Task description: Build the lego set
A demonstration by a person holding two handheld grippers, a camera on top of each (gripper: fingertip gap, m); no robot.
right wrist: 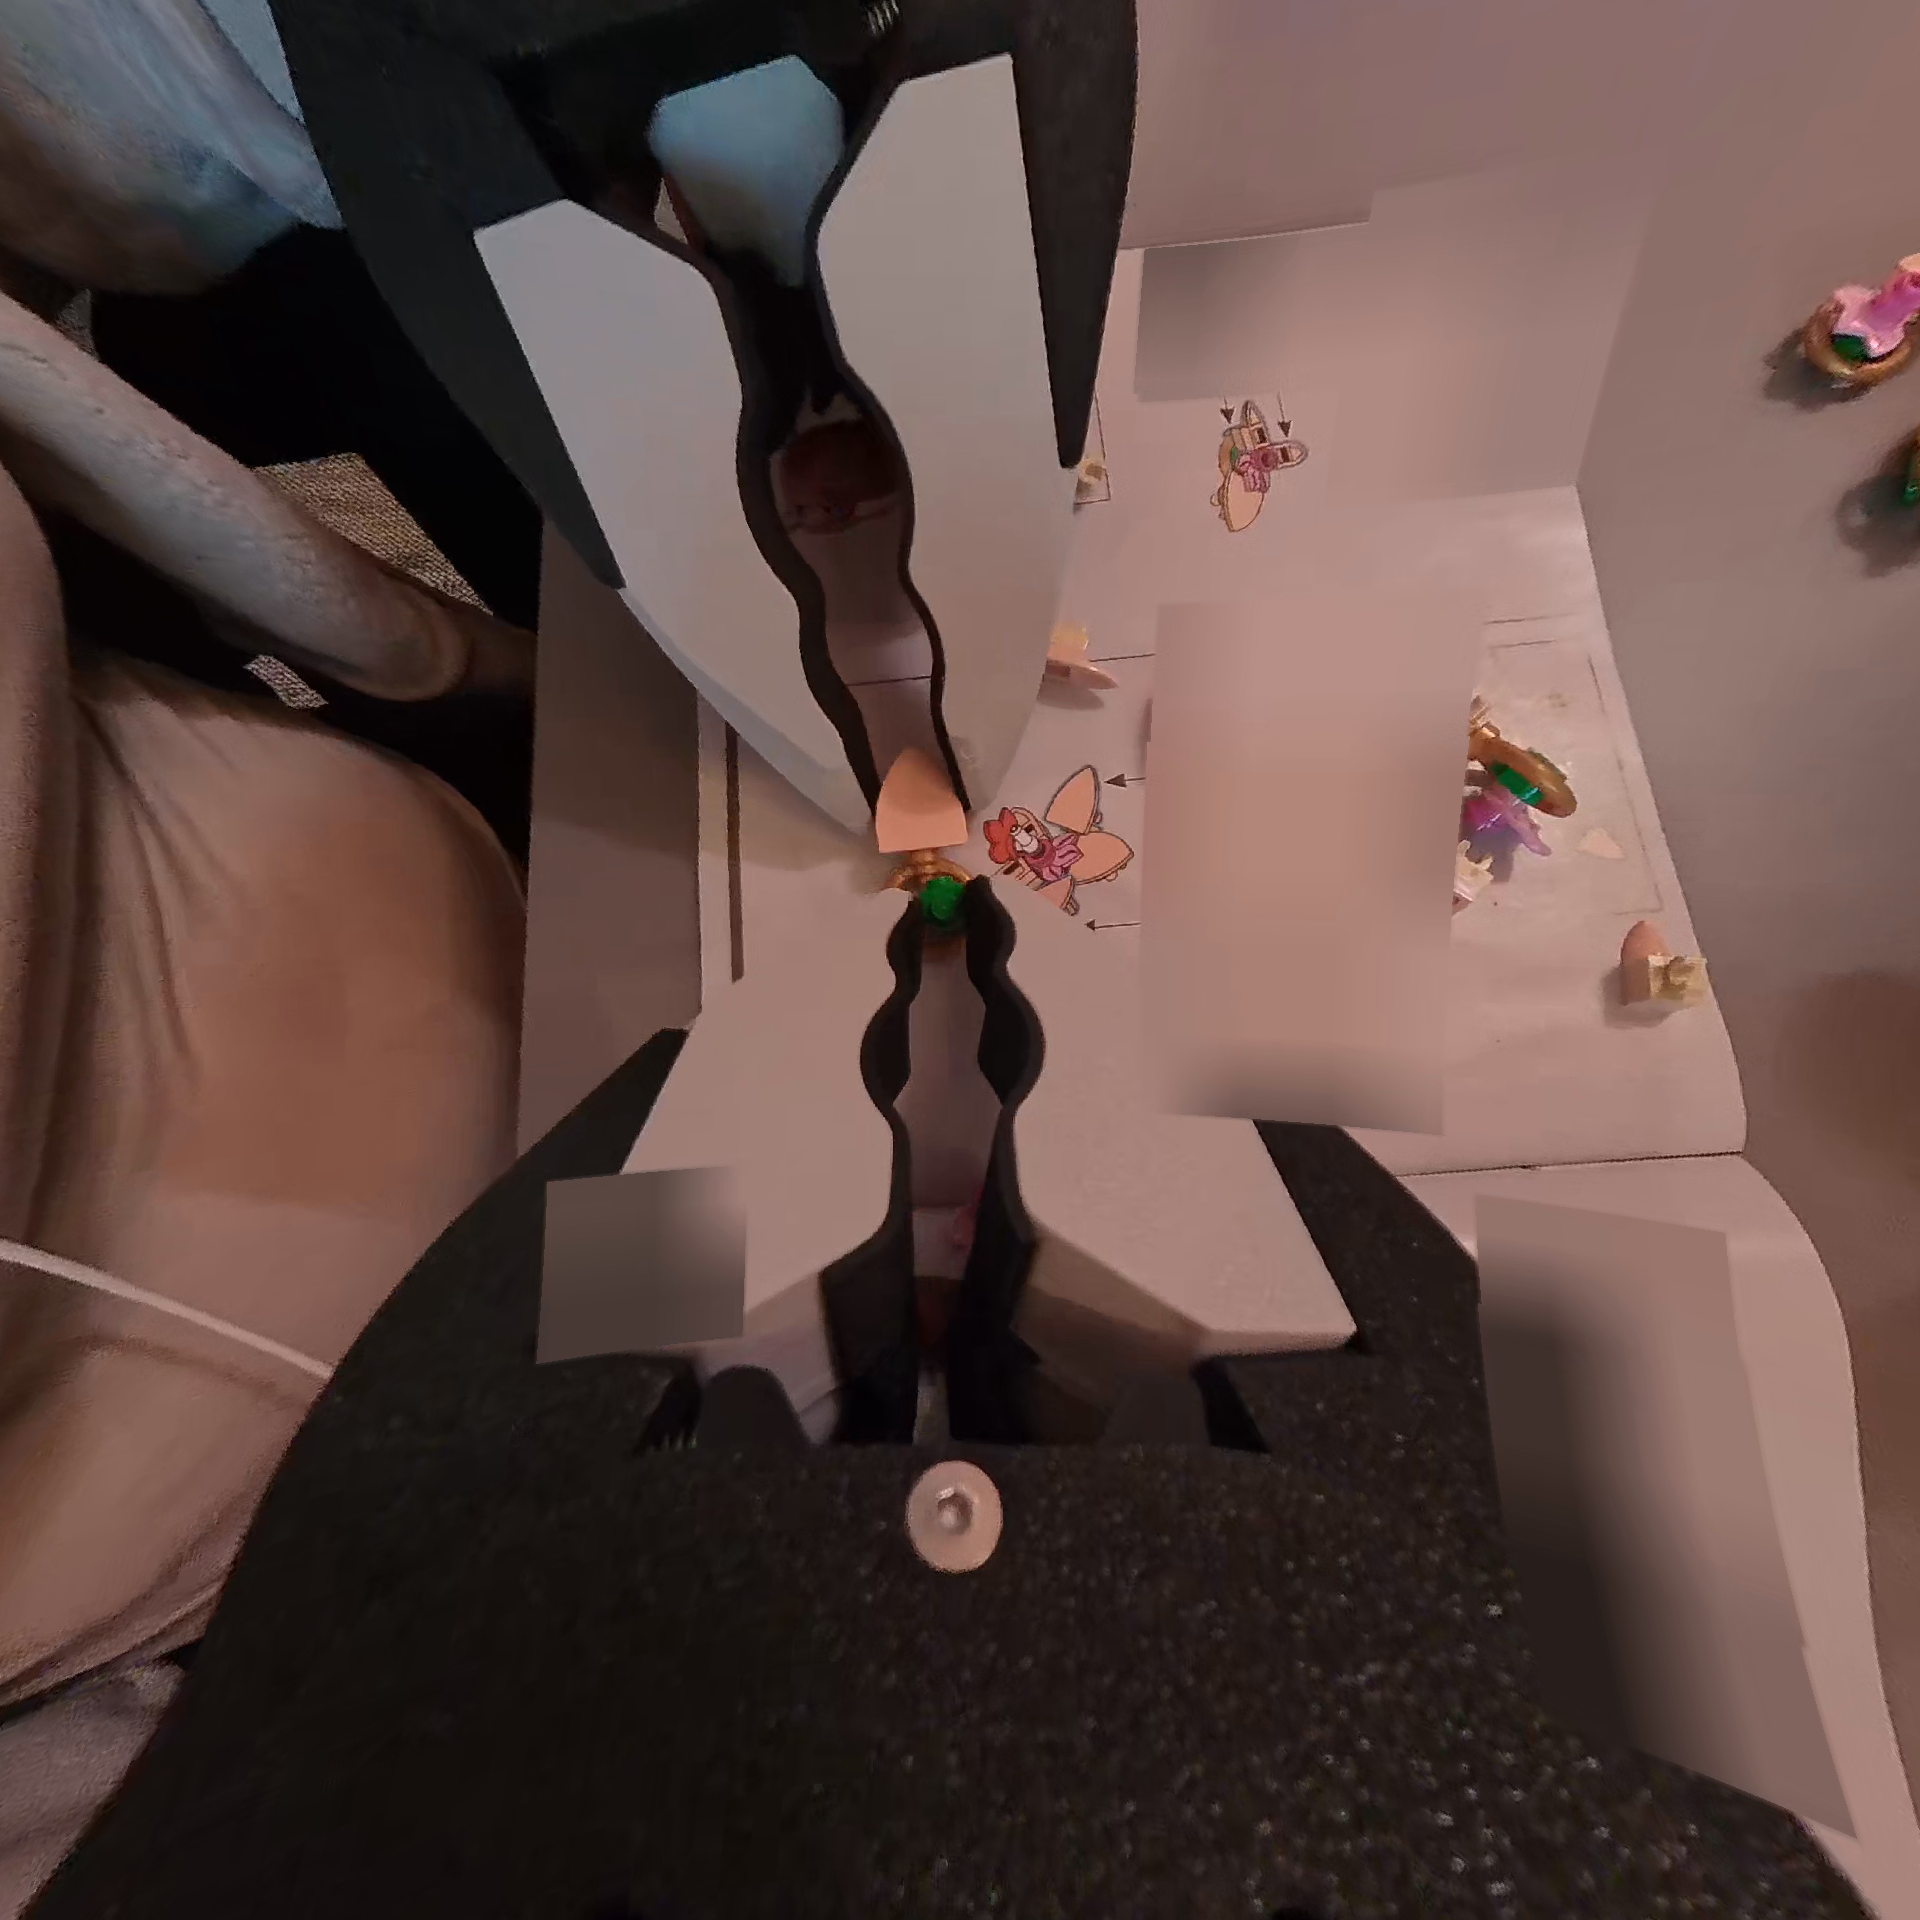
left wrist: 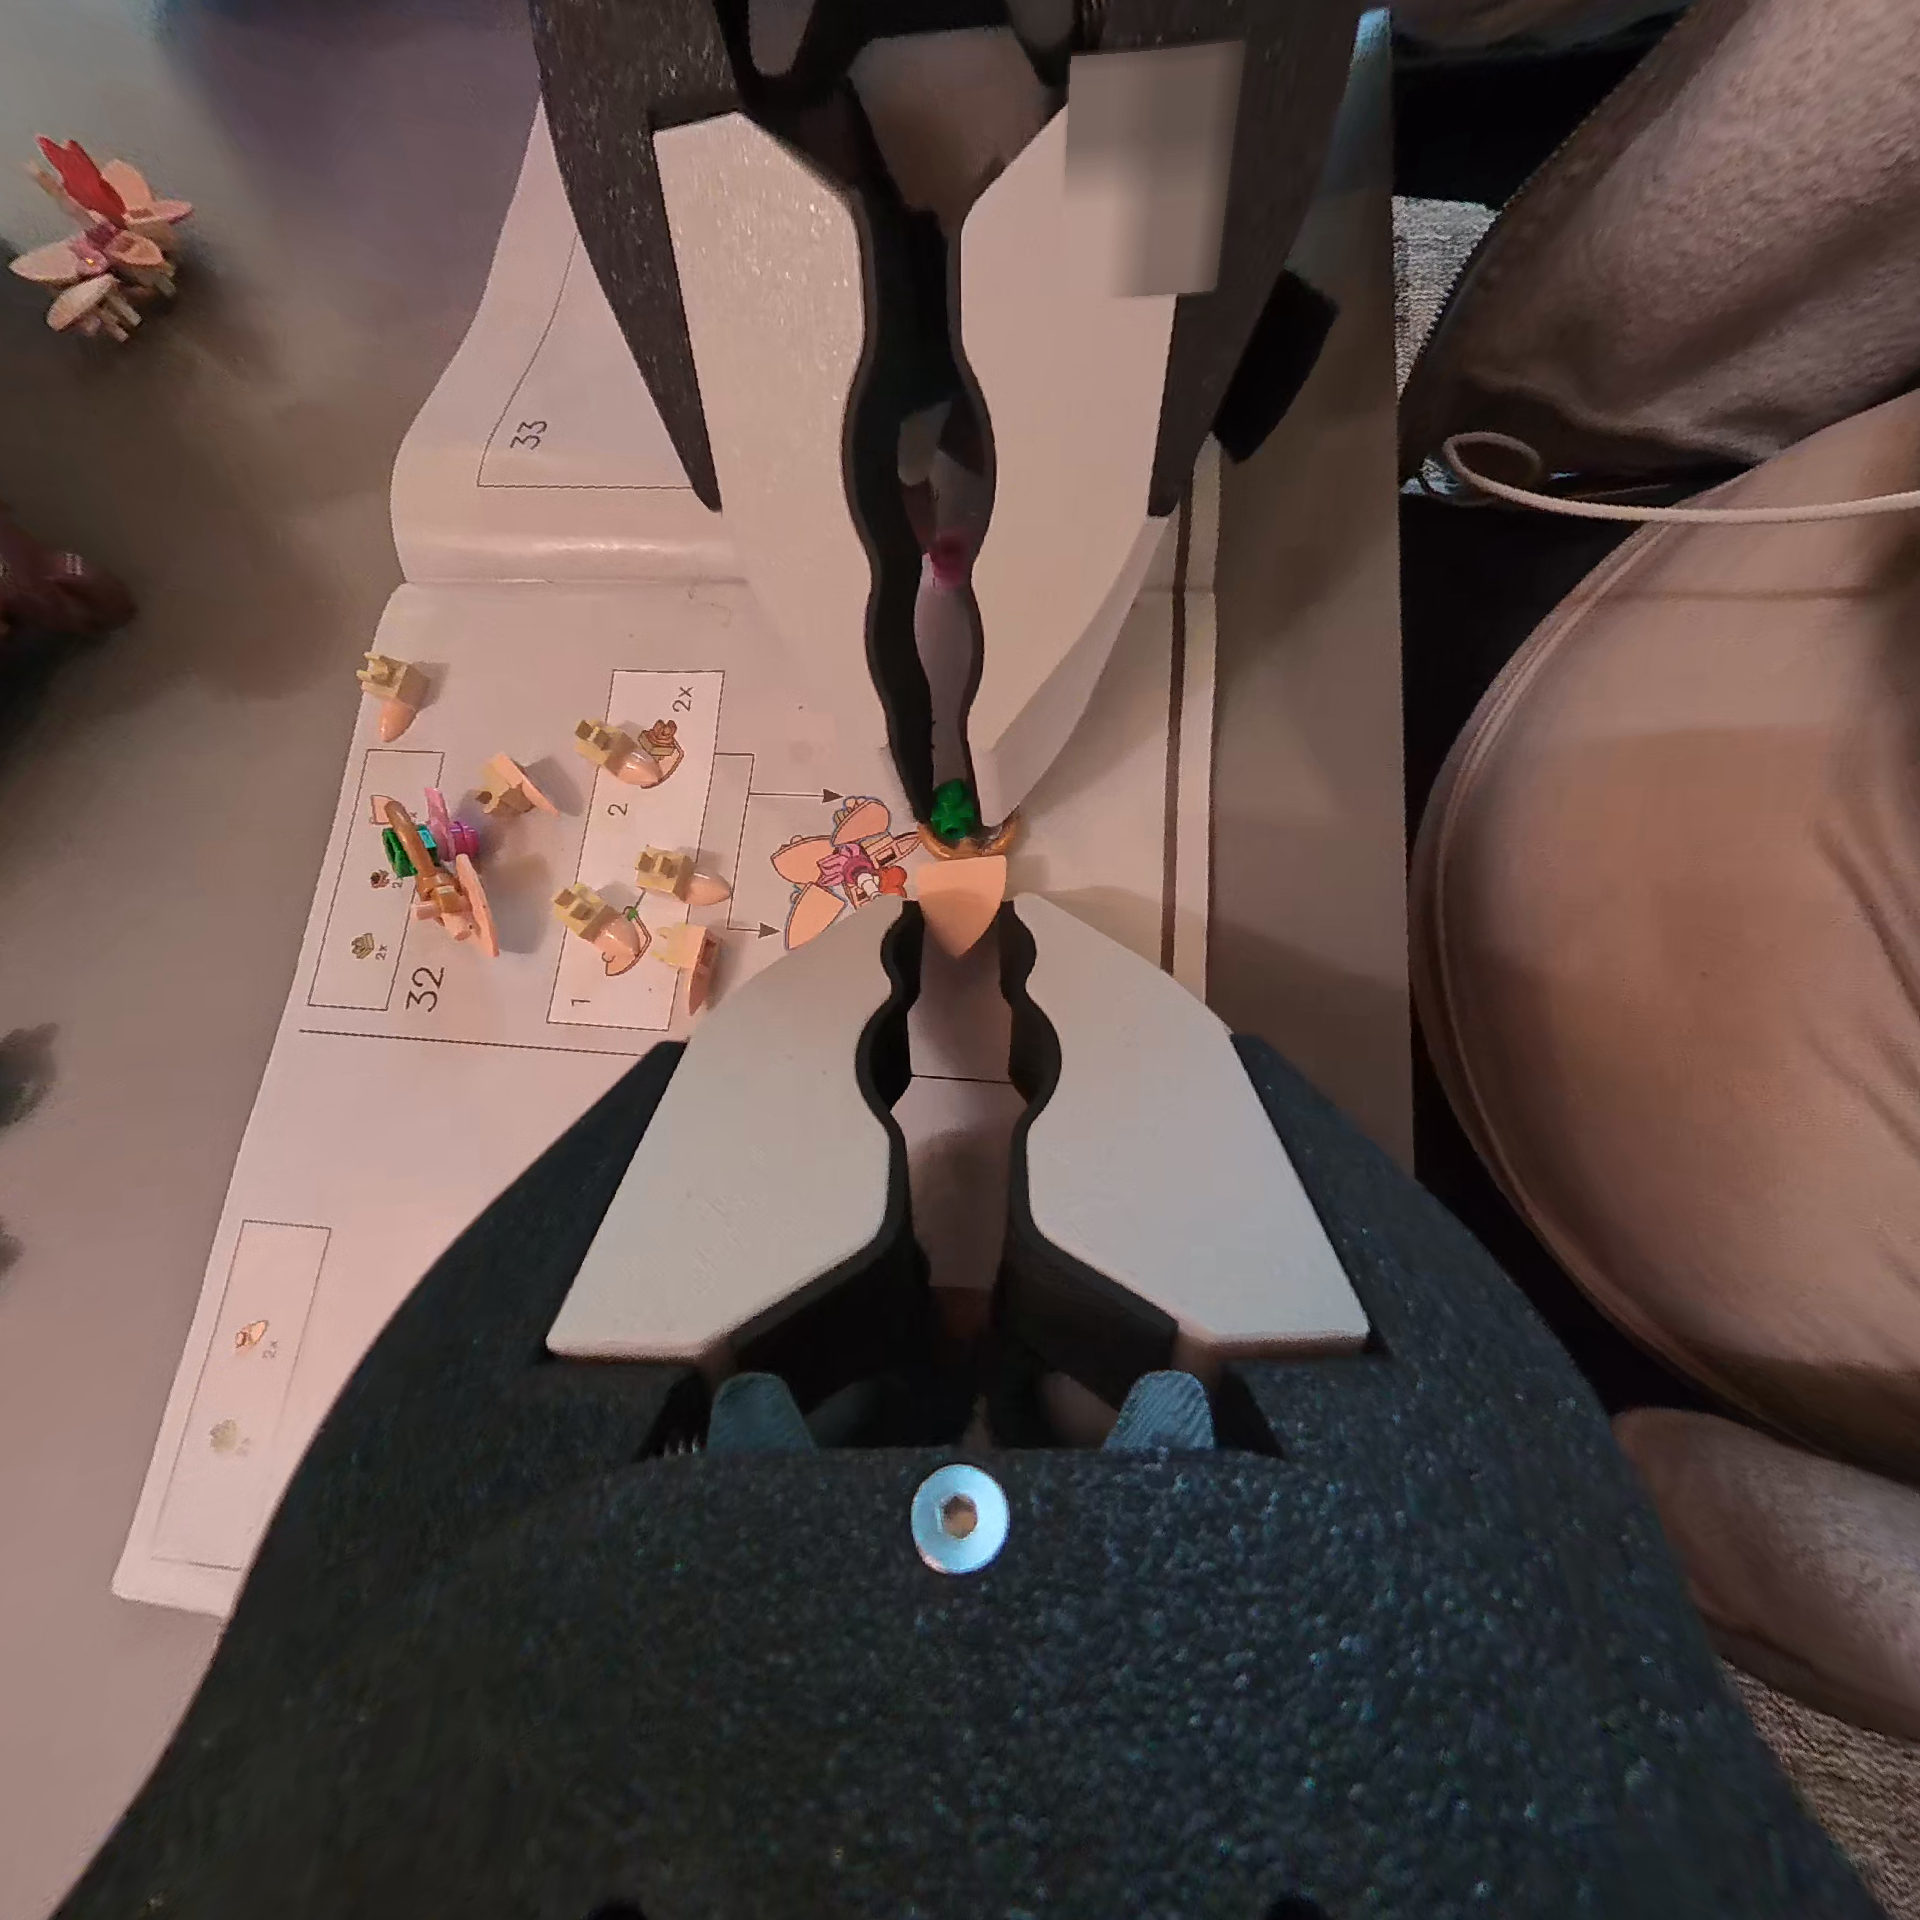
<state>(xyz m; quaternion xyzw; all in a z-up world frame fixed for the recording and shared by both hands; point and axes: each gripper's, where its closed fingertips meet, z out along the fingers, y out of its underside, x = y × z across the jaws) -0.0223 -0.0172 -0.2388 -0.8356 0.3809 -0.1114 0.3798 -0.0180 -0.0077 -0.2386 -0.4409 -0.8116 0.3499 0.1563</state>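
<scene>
My left gripper [left wrist: 958, 920] is shut on a peach petal piece [left wrist: 961, 896], held above the open instruction booklet [left wrist: 665, 623]. My right gripper [left wrist: 951, 800] comes in from the opposite side, tip to tip. It is shut on a small green piece [left wrist: 952, 810] that sits in a gold ring part [left wrist: 966, 844]. The gold ring touches the petal's wide end. In the right wrist view my right gripper [right wrist: 940, 914] grips the green piece [right wrist: 940, 899], and the left gripper [right wrist: 916, 800] holds the petal [right wrist: 914, 816] just beyond it.
Several loose peach and tan petal pieces [left wrist: 623, 753] and a gold, green and pink sub-assembly [left wrist: 442, 862] lie on the booklet. A built flower [left wrist: 99, 239] stands at far left. Gold ring assemblies [right wrist: 1860, 338] lie on the table. A person's clothed body [left wrist: 1662, 831] is close by. Both grippers' tips are close together, under 4 cm apart. From either gripper's tips it is about 25 centimeters to the built flower [left wrist: 99, 239].
</scene>
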